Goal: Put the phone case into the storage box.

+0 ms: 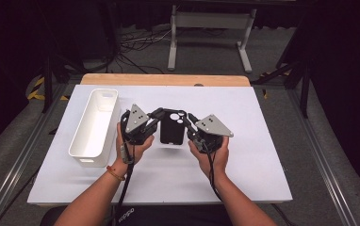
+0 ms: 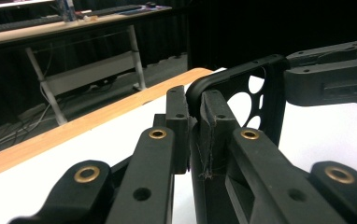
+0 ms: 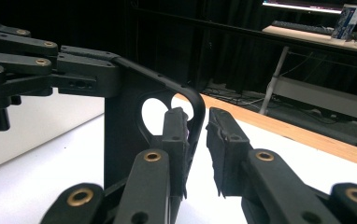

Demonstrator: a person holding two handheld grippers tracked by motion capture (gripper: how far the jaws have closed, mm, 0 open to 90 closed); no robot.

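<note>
The white surface [image 1: 244,165] spread wide under the high view, with a long white bin [image 1: 95,127] lying along its left side, well apart from the action. In the middle, held up between the two hands, was the black phone case [image 1: 172,128], camera cutouts toward the far end.

The left gripper [image 1: 157,114] came in at the case's upper left corner, and its own view showed the fingers [image 2: 213,116] clenched on that rounded corner edge, the rim pinched between them with no gap showing.

The right gripper [image 1: 191,118] met the opposite upper corner. In the right gripper view the case's [image 3: 125,116] curved rim ran just beside the left finger [image 3: 174,135], touching or nearly so, while the other finger [image 3: 223,140] stood clear of it with surface visible in the gap. So those fingers were released, parted around the edge rather than pressing it.
</note>
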